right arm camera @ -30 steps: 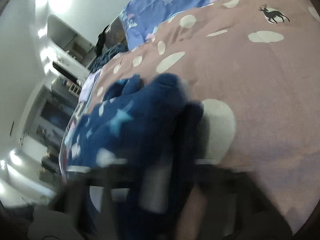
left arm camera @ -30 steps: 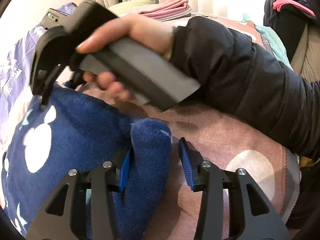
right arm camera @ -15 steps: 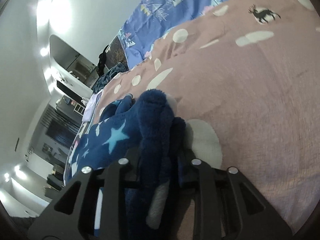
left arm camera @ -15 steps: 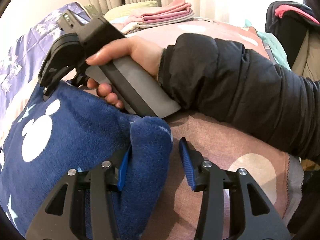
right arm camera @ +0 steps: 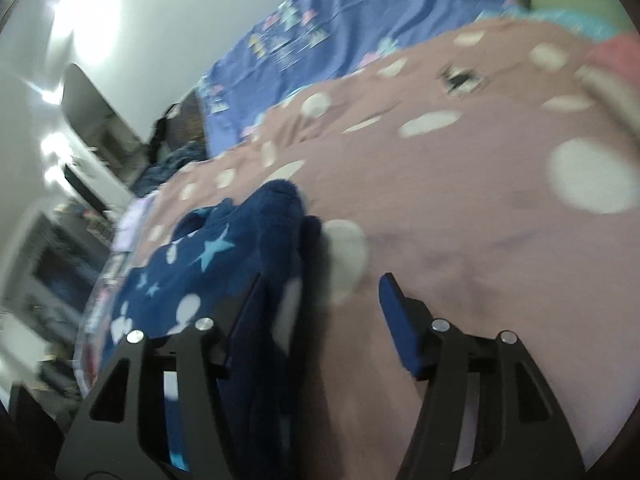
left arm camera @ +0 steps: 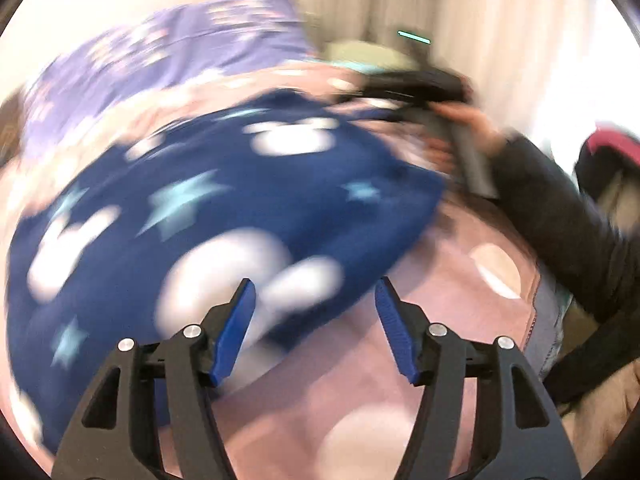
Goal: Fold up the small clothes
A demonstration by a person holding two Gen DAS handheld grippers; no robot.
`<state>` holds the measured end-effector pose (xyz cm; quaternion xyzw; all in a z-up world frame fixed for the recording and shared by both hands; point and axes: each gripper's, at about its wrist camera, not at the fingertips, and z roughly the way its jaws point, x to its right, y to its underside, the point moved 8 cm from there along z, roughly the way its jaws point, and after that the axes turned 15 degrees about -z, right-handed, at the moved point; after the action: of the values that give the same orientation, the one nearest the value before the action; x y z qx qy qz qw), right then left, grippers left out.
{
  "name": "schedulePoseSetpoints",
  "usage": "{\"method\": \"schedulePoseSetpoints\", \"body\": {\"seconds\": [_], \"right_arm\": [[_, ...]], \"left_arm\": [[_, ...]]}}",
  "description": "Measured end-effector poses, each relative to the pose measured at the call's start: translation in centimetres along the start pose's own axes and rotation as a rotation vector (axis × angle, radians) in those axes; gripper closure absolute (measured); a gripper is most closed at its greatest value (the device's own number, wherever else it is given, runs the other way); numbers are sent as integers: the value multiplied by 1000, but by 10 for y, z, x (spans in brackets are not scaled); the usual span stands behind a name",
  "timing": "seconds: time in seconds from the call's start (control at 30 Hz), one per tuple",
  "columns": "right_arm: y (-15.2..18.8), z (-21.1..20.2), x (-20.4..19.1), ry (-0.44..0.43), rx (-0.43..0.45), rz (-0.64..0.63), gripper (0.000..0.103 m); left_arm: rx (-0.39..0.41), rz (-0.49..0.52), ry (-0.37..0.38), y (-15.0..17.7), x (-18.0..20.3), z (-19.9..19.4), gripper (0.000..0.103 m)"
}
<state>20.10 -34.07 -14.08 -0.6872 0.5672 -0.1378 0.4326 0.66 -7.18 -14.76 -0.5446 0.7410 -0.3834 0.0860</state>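
**Two wrist views, close over the bed**

Each fisheye camera sits behind its own black two-finger gripper, left gripper (left arm camera: pixel 312 322) and right gripper (right arm camera: pixel 320 316), looking forward and down along the fingers from close range. Both views share the navy fleece garment with white and pale-blue stars (left arm camera: pixel 208 200) (right arm camera: pixel 224 264) and the dusty-pink spotted bedcover (left arm camera: pixel 460 288) (right arm camera: pixel 460 200) ahead of the fingers.

Likely a bedroom: bedspread (right arm camera: pixel 460 184), curtains (left arm camera: pixel 460 8).

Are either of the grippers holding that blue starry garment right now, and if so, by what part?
Neither. Both the left gripper and right gripper are opening; the blue garment lies loose.
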Motion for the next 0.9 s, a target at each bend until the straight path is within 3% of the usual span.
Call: {"method": "schedulePoseSetpoints", "body": {"seconds": [0.1,0.13,0.27,0.43,0.53,0.63,0.8,0.9], "right_arm": [[-9,-38,-19,60,68,-45,43],[-13,-51,-30,68,97,-63,50],[-26,-72,-108,27,149,-197,54],[-8,-35,-215,-3,64,-424,55],[22,-10,-277,-70,18,-525,55],[67,4,-338,-83,-11,-716,55],[150,2,-418,15,57,-1140,44],[188,8,-449,151,157,-1405,38]], "left_arm": [[92,-210,-81,-3,-73,-41,40],[135,-289,-98,-2,-100,-58,40],[227,-440,-166,8,-164,-100,40],[224,-565,-60,34,-194,-112,40],[215,-547,4,40,-192,-112,40],[230,-521,-2,41,-201,-118,40],[247,-568,-29,45,-242,-124,40],[246,-593,-27,49,-255,-123,40]]}}
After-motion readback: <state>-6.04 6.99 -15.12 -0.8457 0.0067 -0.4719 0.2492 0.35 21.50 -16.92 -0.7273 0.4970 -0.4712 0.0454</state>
